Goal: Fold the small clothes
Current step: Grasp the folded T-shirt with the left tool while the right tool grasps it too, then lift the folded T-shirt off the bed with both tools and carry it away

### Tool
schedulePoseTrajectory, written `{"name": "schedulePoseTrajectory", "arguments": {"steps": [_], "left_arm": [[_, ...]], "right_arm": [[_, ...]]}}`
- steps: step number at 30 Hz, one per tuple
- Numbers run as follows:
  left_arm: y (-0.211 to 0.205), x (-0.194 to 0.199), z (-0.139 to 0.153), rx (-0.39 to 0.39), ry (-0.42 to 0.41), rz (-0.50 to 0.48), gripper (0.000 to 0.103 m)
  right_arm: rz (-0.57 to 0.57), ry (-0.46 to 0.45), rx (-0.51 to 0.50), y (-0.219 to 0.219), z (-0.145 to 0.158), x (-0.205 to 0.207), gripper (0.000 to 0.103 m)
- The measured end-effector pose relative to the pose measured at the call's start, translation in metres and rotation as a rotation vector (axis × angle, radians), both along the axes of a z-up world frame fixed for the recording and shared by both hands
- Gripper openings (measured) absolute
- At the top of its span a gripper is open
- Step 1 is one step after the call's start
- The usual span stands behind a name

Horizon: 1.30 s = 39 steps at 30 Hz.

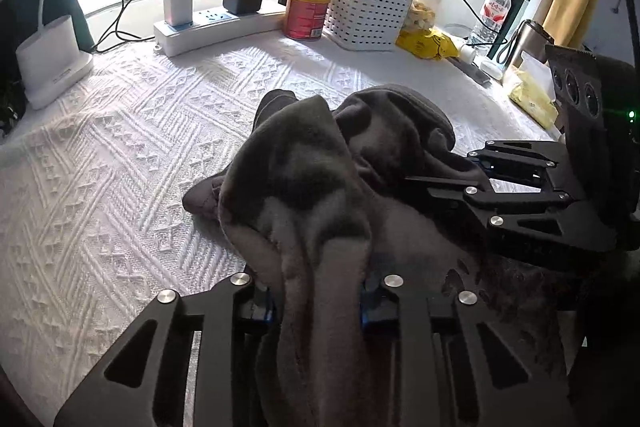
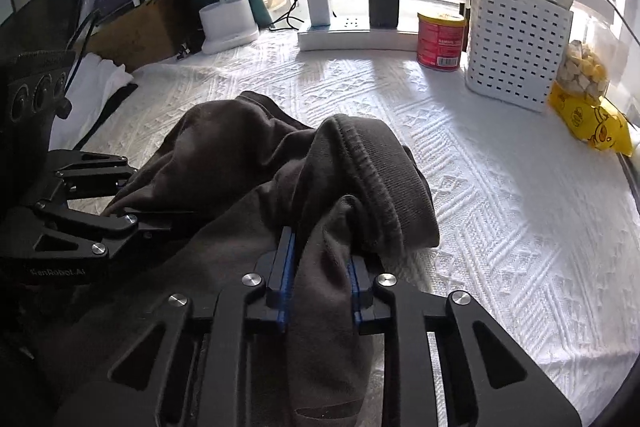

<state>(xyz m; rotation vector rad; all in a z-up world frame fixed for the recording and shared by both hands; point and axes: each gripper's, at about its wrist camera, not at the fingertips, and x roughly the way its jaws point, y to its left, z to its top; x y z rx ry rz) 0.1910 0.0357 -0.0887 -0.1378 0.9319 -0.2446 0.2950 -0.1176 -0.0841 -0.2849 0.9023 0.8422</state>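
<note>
The left gripper pinches a thick bunch of the dark grey fleece garment; the right gripper pinches another bunch, near the ribbed hem; both sets of tongs are narrow, closed on cloth. If one lets go too soon, the cloth could flop down crooked; if they pull apart too hard, it may slip out. The garment is soft, fuzzy and all crumpled, part lifted, part resting on the white patterned bedspread, in the middle, well apart from the white basket and red can.
</note>
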Motion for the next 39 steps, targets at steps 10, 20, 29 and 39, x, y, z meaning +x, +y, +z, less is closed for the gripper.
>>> {"name": "schedulePoseTrajectory", "arguments": {"steps": [10,20,29,39], "left_arm": [[-0.011,-0.017,0.024,-0.006,-0.08,-0.029,0.025],[-0.018,-0.048,0.054,0.021,-0.174,-0.041,0.024],[-0.024,-0.081,0.081,0.065,-0.291,-0.017,0.024],[-0.03,-0.124,0.113,0.053,-0.408,-0.014,0.024]], "right_arm": [[-0.027,-0.047,0.04,-0.009,0.029,-0.02,0.021],[-0.051,-0.136,0.087,-0.022,0.067,-0.052,0.019],[-0.062,-0.234,0.149,-0.038,0.103,-0.092,0.018],[-0.051,-0.337,0.225,-0.053,0.141,-0.141,0.018]]}}
